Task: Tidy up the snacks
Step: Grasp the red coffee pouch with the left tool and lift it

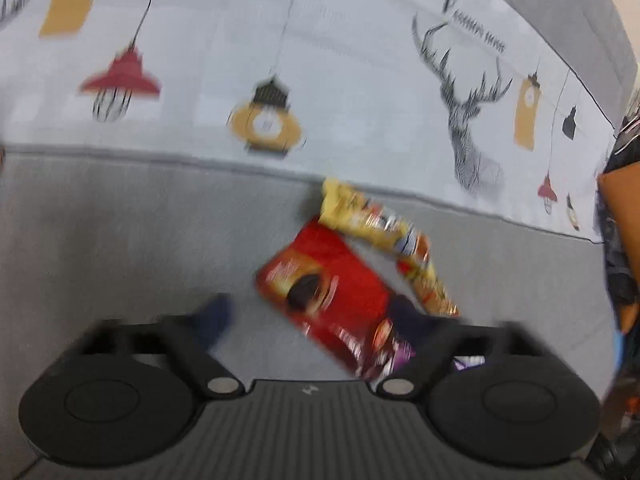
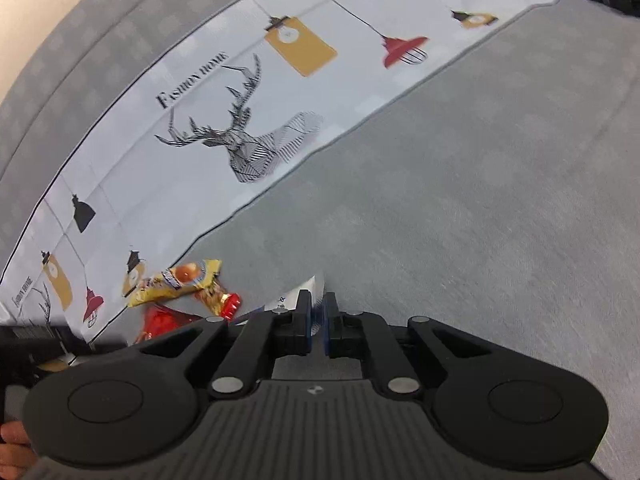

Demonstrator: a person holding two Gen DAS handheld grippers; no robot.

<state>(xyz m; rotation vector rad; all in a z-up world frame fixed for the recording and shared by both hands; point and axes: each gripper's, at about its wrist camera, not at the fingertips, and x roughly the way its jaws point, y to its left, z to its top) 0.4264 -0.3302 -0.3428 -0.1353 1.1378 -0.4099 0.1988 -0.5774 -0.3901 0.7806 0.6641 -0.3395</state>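
In the left wrist view a red snack bag (image 1: 332, 292) lies on the grey cloth, with a yellow snack bag (image 1: 372, 220) and a smaller orange-red packet (image 1: 428, 280) just behind it. My left gripper (image 1: 312, 316) is open, its right finger over the red bag's near corner. In the right wrist view my right gripper (image 2: 318, 320) is shut on a thin white packet (image 2: 308, 288) that sticks out between the pads. The yellow bag (image 2: 180, 280), the small packet (image 2: 220, 300) and part of the red bag (image 2: 164, 320) lie to its left.
A white runner printed with deer and lamps (image 1: 320, 80) crosses the grey tablecloth (image 2: 480, 200) behind the snacks. A person's dark patterned clothing (image 1: 620, 240) is at the right edge of the left wrist view. A hand (image 2: 12, 438) shows low left.
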